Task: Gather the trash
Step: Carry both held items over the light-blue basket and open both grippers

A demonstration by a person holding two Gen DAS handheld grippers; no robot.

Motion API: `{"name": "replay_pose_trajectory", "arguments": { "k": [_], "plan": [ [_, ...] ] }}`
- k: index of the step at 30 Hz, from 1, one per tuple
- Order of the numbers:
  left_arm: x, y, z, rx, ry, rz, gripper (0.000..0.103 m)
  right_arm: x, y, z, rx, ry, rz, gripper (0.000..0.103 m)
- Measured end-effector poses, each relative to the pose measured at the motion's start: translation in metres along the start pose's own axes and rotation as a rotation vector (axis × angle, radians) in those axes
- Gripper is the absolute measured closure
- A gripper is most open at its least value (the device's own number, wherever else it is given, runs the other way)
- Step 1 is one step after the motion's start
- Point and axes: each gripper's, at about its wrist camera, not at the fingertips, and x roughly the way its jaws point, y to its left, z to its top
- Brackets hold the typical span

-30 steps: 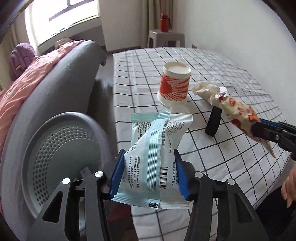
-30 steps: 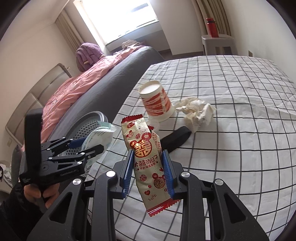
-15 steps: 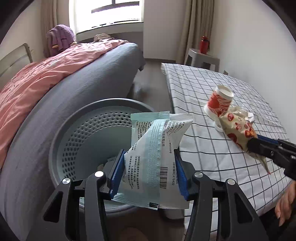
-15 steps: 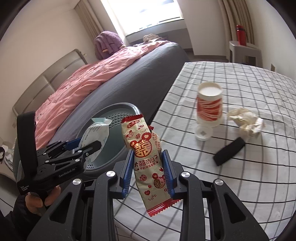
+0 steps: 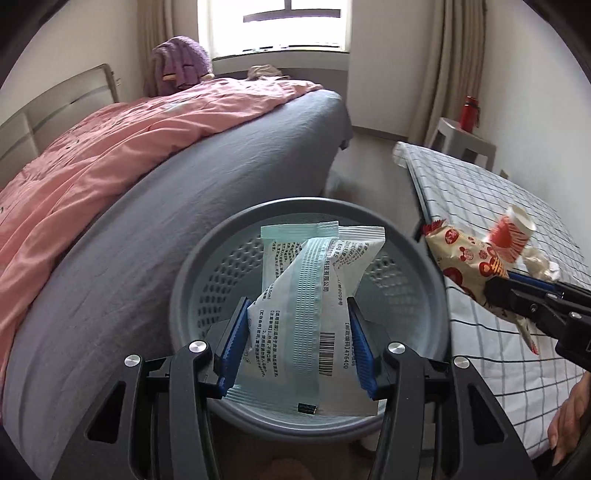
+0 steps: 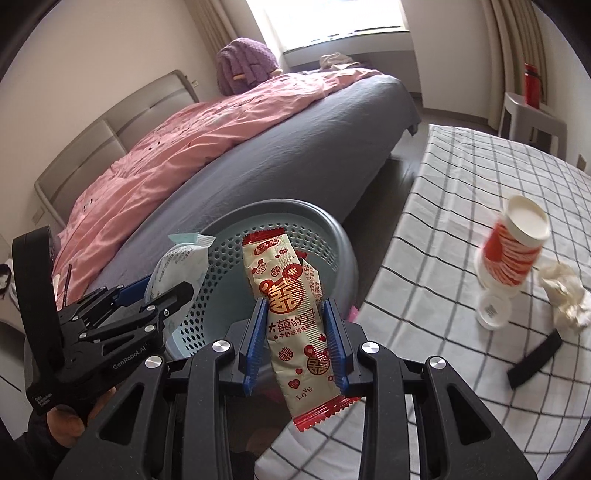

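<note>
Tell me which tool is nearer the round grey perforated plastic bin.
Left. The left tool hangs right over the bin's opening; the right tool is off towards the checked table's side.

Ahead of our grippers and to their left lies a bed [image 5: 207, 192] with a pink quilt [image 6: 192, 147] and a purple bundle [image 5: 181, 62]. Far right, a red bottle [image 6: 532, 85] stands on a grey stool [image 6: 532, 118].

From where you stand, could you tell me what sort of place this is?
It looks like a bedroom: a bed with a pink quilt and a padded headboard fills the left side, with a curtained window behind it. A table under a checked cloth stands beside the bed.
</note>
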Motion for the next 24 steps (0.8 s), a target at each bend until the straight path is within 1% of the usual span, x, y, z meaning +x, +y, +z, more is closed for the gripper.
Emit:
{"name": "replay_pose_trajectory", "arguments": {
  "k": [5, 11, 16, 19, 21, 23, 24],
  "plan": [
    [0.015, 0.017, 0.002, -0.038, 0.036, 0.041, 0.054, 0.024, 0.013, 0.013, -0.039, 0.014, 0.02, 0.072],
    [0.025, 0.02, 0.004, -0.042, 0.052, 0.07, 0.054, 0.043, 0.017, 0.015, -0.057, 0.03, 0.03, 0.072],
    [0.03, 0.021, 0.005, -0.054, 0.061, 0.071, 0.053, 0.053, 0.016, 0.015, -0.056, 0.051, 0.043, 0.07],
    [0.029, 0.021, 0.005, -0.061, 0.056, 0.071, 0.053, 0.054, 0.015, 0.015, -0.052, 0.048, 0.046, 0.069],
    [0.028, 0.02, 0.004, -0.062, 0.052, 0.073, 0.052, 0.053, 0.014, 0.017, -0.05, 0.038, 0.048, 0.064],
    [0.027, 0.021, 0.004, -0.063, 0.051, 0.085, 0.039, 0.051, 0.013, 0.018, -0.047, 0.022, 0.05, 0.048],
    [0.027, 0.022, 0.004, -0.065, 0.049, 0.092, 0.037, 0.049, 0.013, 0.018, -0.048, 0.011, 0.049, 0.046]
  ]
}}
